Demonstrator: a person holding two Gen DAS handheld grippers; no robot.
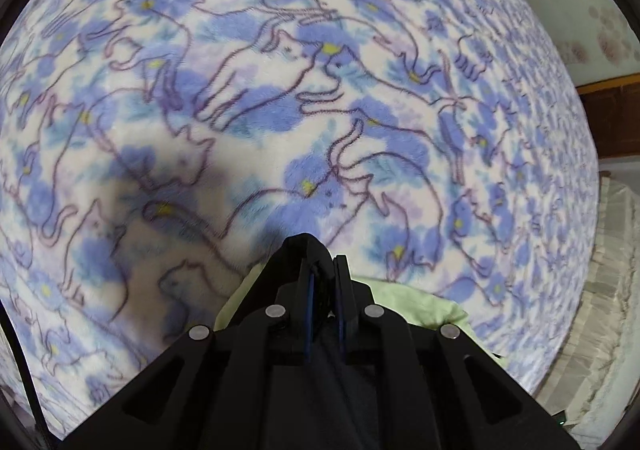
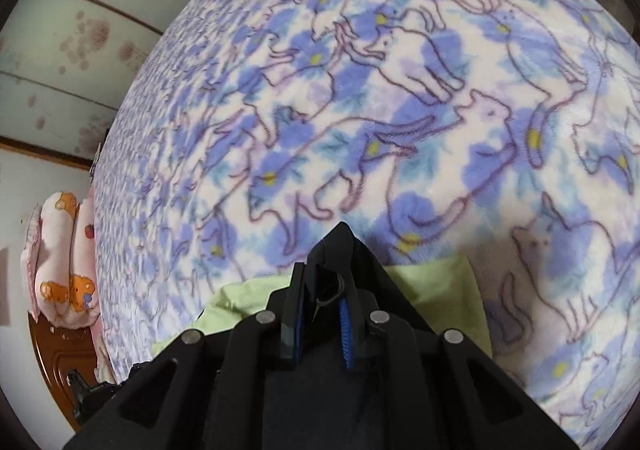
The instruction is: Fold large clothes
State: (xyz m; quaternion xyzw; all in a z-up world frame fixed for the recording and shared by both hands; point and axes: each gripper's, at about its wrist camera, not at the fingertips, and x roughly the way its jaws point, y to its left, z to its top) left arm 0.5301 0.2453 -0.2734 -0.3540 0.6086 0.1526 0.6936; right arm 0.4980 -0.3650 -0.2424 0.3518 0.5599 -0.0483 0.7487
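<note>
A dark garment is pinched in both grippers. In the left wrist view a peak of the dark garment (image 1: 306, 250) pokes out past the fingers of my left gripper (image 1: 325, 270), which is shut on it. In the right wrist view my right gripper (image 2: 324, 286) is shut on another fold of the dark garment (image 2: 340, 240), with a cord loop between the pads. Light green cloth (image 1: 404, 298) (image 2: 436, 286) lies just under both grippers. Both point steeply down at a fleece blanket (image 1: 280, 90) (image 2: 400, 122) printed with blue flowers and cats.
The blanket covers a bed. Pink pillows (image 2: 60, 258) are stacked past its left edge above brown wooden furniture (image 2: 64, 350). A pale quilted edge (image 1: 608, 250) runs along the right side. A paw-print wall (image 2: 80, 30) stands behind.
</note>
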